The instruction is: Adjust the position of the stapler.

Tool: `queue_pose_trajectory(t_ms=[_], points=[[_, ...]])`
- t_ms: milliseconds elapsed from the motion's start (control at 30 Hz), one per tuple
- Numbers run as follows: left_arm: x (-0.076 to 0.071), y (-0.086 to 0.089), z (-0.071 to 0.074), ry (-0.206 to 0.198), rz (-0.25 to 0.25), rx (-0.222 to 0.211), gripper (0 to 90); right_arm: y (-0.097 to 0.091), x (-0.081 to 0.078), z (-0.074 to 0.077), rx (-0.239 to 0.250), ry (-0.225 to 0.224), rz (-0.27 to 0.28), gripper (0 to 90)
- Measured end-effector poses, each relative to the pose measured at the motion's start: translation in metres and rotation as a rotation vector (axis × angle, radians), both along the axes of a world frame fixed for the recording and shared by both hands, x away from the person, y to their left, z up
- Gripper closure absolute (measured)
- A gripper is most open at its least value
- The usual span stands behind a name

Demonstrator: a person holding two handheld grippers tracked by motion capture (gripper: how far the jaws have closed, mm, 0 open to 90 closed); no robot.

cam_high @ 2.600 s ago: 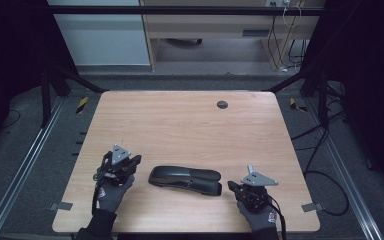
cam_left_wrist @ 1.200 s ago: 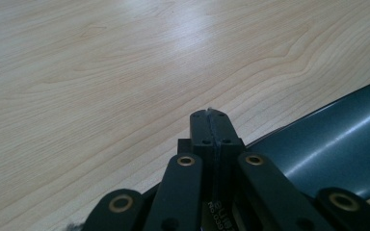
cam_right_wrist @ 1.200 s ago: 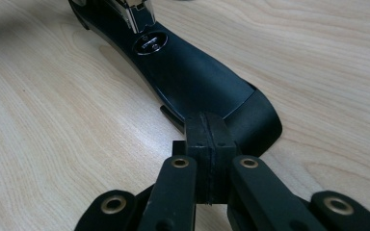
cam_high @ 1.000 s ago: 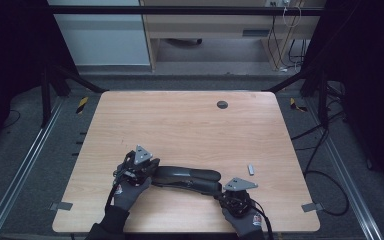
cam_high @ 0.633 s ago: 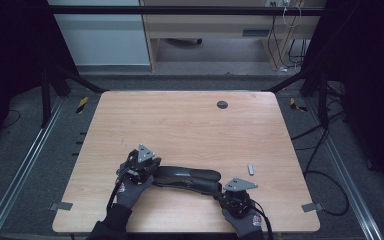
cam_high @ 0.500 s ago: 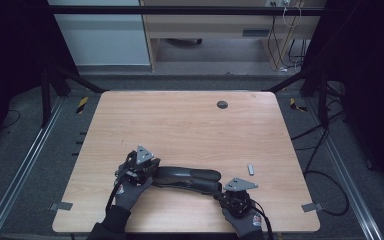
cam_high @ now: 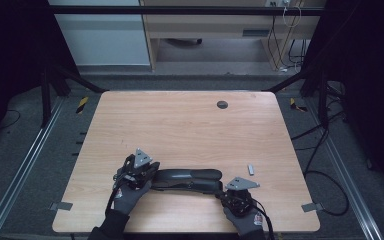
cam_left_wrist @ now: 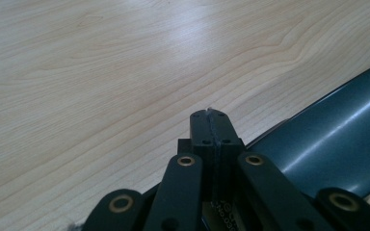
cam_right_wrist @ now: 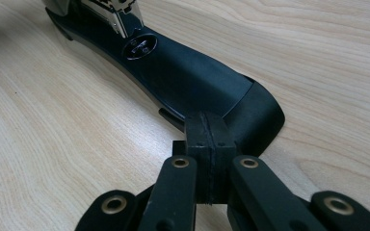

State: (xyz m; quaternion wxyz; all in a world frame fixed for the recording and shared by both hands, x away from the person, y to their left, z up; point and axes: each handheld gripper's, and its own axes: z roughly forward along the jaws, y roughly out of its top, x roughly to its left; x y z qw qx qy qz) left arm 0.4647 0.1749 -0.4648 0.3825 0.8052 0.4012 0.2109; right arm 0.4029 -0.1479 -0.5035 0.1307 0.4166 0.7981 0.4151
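Long black stapler (cam_high: 187, 180) lies near the table's (cam_high: 190, 125) front edge; left gripper (cam_left_wrist: 211, 115) jaws pressed together, empty, beside one end; right gripper (cam_right_wrist: 207, 126) likewise closed, tips at the other end

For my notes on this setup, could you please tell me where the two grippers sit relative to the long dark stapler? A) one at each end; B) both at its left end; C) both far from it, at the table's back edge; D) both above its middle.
A: in the high view the left gripper sits at the left end of the stapler and the right gripper at its right end.
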Motion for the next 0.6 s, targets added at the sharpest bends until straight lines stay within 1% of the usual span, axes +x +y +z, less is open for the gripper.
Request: queue_pose_trajectory(t_ms=[167, 267, 467, 533, 600], points=[[-0.0046, -0.0014, 0.0003, -0.009, 0.0, 0.018, 90.0, -0.0014, 0.0016, 0.0, 0.001, 0.001, -0.009, 90.0], [-0.0056, -0.0015, -0.0004, -0.01, 0.005, 0.005, 90.0, -0.0017, 0.0022, 0.0, 0.001, -0.001, -0.01, 90.0], [-0.007, -0.0017, -0.0001, -0.015, 0.005, 0.016, 90.0, -0.0021, 0.0026, 0.0003, -0.002, -0.005, -0.012, 90.0], [-0.008, -0.0014, 0.0009, -0.032, 0.016, 0.026, 89.9, -0.0029, 0.0019, 0.0018, 0.004, -0.012, -0.014, 90.0], [-0.0091, 0.0009, 0.0042, -0.046, 0.027, 0.013, 88.1, -0.0054, 0.001, 0.0042, 0.013, -0.027, -0.013, 90.0]])
